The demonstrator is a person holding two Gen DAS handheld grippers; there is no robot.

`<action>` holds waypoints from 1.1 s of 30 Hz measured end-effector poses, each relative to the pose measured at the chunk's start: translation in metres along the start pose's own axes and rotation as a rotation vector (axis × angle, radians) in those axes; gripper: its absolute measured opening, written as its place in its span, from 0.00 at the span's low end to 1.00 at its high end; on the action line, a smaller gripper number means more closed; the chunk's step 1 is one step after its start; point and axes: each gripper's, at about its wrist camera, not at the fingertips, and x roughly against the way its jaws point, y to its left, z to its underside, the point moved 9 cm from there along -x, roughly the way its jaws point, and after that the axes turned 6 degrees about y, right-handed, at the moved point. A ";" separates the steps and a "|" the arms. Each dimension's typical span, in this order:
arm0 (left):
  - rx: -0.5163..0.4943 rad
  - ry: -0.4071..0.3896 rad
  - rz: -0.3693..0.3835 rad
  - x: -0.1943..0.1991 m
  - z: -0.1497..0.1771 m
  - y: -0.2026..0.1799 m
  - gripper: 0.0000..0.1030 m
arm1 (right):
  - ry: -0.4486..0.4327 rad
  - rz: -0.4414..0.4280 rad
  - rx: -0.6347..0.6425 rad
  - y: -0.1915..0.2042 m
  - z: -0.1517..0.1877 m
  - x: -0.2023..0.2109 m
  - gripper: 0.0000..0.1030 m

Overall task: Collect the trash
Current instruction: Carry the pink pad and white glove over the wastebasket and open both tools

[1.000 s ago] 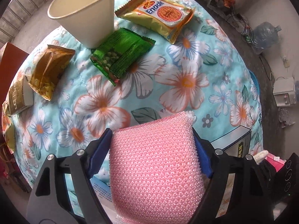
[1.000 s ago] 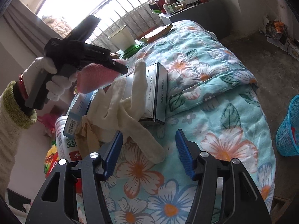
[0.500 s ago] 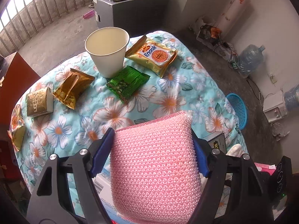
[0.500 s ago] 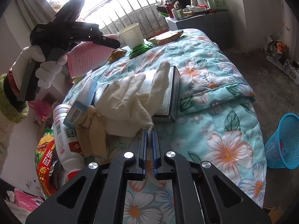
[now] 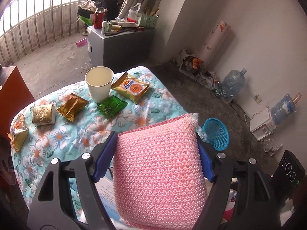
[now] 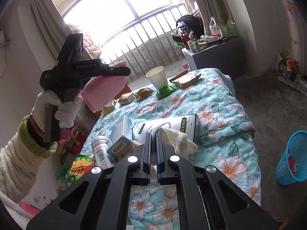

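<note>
Left jaws: I clamp the pink sponge [image 5: 159, 170] by its 2 side edges, lifted above the bed [image 5: 134, 118].
Right jaws: pinched on the soft white glove [image 6: 172, 136].
Handling: both light, squashy; edge grips suffice.

A grey cabinet [image 5: 122, 44] stands beside the barred window [image 6: 134, 28], its top crowded with a red flask [image 5: 98, 17], a green basket [image 5: 149, 20] and small bottles. Along the white wall, on the concrete floor [image 5: 57, 63], sit a large clear water jug [image 5: 232, 85], a tangle of cables [image 5: 207, 76] and a small white appliance [image 5: 262, 128]. An orange-brown piece of furniture [image 5: 11, 94] stands just beside the bed's far corner, and pale curtains [image 6: 44, 19] hang at the window's edge.
</note>
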 end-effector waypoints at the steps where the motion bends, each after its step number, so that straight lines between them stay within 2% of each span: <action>1: -0.004 -0.015 0.016 0.005 0.001 -0.006 0.70 | -0.013 0.002 0.000 0.001 -0.002 0.005 0.05; 5: -0.032 -0.057 0.038 0.020 0.004 -0.027 0.70 | -0.050 0.000 -0.008 0.004 -0.005 0.022 0.05; 14: -0.074 -0.098 0.111 0.034 0.018 -0.074 0.70 | -0.116 0.005 -0.056 -0.003 0.002 0.056 0.05; 22: -0.126 -0.075 0.155 0.024 0.026 -0.109 0.70 | -0.174 0.025 -0.120 -0.021 0.014 0.080 0.05; 33: -0.195 -0.048 0.165 -0.003 0.019 -0.167 0.70 | -0.258 0.022 -0.186 -0.057 0.020 0.113 0.05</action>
